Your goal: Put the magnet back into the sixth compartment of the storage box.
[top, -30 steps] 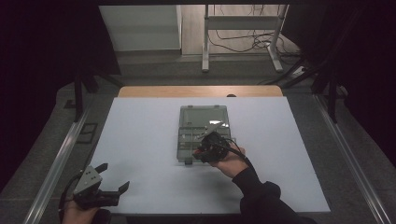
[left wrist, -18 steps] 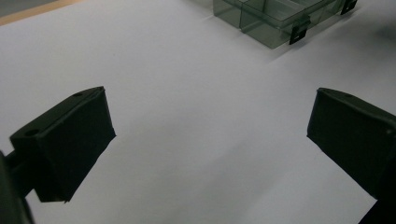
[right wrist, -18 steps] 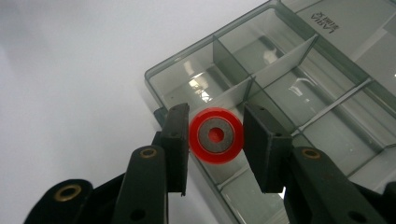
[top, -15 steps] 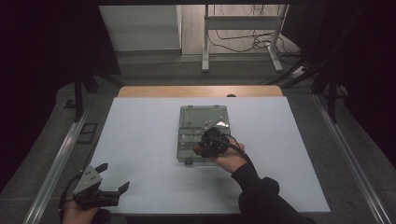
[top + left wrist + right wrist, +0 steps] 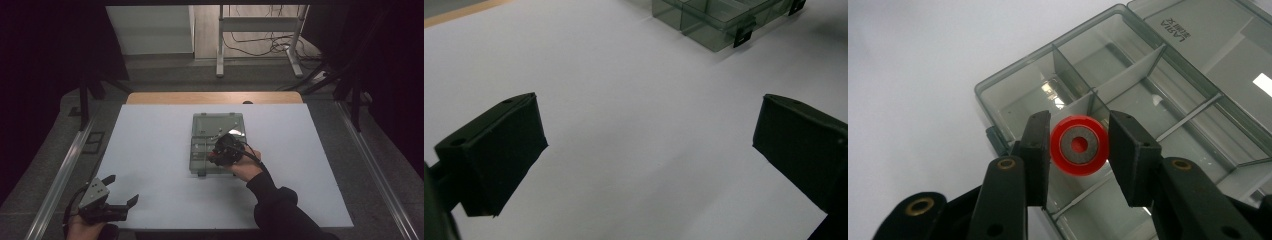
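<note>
A clear grey compartment box (image 5: 205, 131) lies open in the middle of the white table, its lid folded back on the far side. In the right gripper view its dividers (image 5: 1128, 75) form several compartments. My right gripper (image 5: 1079, 146) hangs over the box's near part, shut on a red ring with a grey centre (image 5: 1079, 145). From above, the right gripper (image 5: 224, 150) sits at the box's near right corner. My left gripper (image 5: 120, 192) rests at the table's near left corner, jaws wide open with nothing between them (image 5: 649, 145). The box corner (image 5: 714, 25) lies far ahead of it.
The white table top (image 5: 150, 150) stretches wide around the box. A wooden strip (image 5: 210, 97) runs along its far edge. Metal rails (image 5: 60, 170) flank both sides. A stand with cables (image 5: 260, 45) is on the floor beyond.
My right gripper has shifted slightly left and further over the box with the red ring. The left gripper has stayed where it was.
</note>
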A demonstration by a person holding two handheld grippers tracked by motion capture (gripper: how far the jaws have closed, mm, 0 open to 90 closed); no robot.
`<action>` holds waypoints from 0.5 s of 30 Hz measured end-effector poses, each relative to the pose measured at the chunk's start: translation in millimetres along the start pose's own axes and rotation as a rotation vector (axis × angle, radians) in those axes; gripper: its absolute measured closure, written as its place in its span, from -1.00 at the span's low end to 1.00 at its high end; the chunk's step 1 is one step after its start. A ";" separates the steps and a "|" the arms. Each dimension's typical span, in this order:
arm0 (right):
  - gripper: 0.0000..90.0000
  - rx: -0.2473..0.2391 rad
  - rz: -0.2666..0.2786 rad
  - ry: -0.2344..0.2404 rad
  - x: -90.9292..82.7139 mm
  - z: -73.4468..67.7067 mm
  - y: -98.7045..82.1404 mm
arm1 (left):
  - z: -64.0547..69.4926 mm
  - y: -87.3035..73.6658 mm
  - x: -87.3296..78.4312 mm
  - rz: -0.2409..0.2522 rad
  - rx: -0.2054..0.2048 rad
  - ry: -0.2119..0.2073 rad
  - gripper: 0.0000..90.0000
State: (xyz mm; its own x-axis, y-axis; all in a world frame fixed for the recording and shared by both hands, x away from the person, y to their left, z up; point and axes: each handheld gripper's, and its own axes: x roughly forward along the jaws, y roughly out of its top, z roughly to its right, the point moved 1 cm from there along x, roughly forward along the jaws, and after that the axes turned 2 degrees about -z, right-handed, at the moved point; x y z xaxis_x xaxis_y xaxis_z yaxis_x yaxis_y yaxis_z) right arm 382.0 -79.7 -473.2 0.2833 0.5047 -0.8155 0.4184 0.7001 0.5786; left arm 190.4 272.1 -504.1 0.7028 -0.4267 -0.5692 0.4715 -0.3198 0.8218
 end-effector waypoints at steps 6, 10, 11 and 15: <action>0.38 0.006 -0.007 -0.007 3.9 2.8 0.0 | 0.1 0.0 0.0 0.000 0.001 0.000 -0.98; 0.38 0.006 -0.012 -0.010 6.6 3.5 0.2 | 0.1 0.0 0.0 0.000 0.002 0.000 -0.98; 0.38 0.005 -0.013 -0.011 7.6 3.6 0.2 | 0.1 0.0 0.0 0.000 0.002 0.000 -0.98; 0.37 -0.001 -0.019 -0.014 10.6 3.8 0.2 | 0.3 0.0 0.0 0.000 0.004 0.000 -0.98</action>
State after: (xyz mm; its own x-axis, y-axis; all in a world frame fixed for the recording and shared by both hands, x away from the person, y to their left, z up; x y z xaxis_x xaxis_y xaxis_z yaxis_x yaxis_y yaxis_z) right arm 388.3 -76.1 -481.8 0.2876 0.4842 -0.8263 0.4231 0.7098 0.5632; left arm 190.3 271.9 -504.1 0.7025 -0.4268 -0.5695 0.4699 -0.3229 0.8215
